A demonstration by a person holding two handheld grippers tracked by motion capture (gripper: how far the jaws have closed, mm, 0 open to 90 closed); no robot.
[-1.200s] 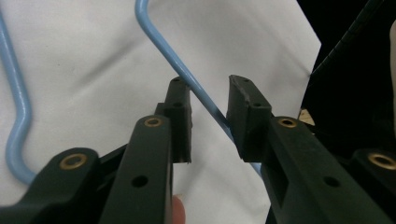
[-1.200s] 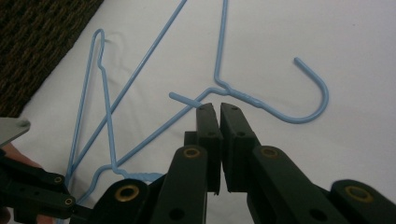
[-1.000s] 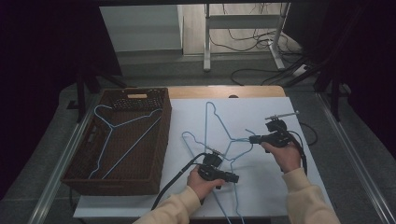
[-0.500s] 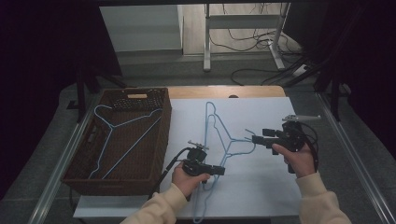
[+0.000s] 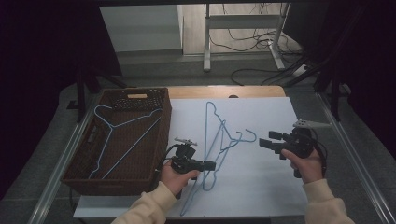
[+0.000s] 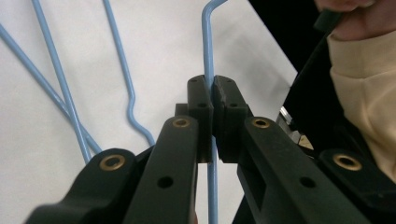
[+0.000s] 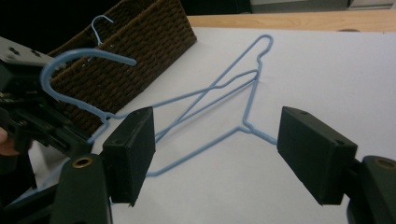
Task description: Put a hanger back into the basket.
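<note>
while left gripper (image 6: pixel 212 100) jaws clamp blue hanger (image 6: pixel 208 42) | right gripper (image 7: pixel 215 154) jaws apart

My left gripper (image 5: pixel 211 165) has slid left across the tabletop (image 5: pixel 261 196) toward the basket (image 5: pixel 154 154), away from where it sat beside my right hand a second ago, and its jaws have just been closing: they now pinch the blue wire of a hanger (image 6: pixel 208 56). That hanger has come along with it, its long side now angled toward the tabletop's near edge. My right gripper (image 5: pixel 265 140) has let go of the hanger it held; its jaws have sprung wide apart with nothing between them, and it has drawn back toward the right edge.
</note>
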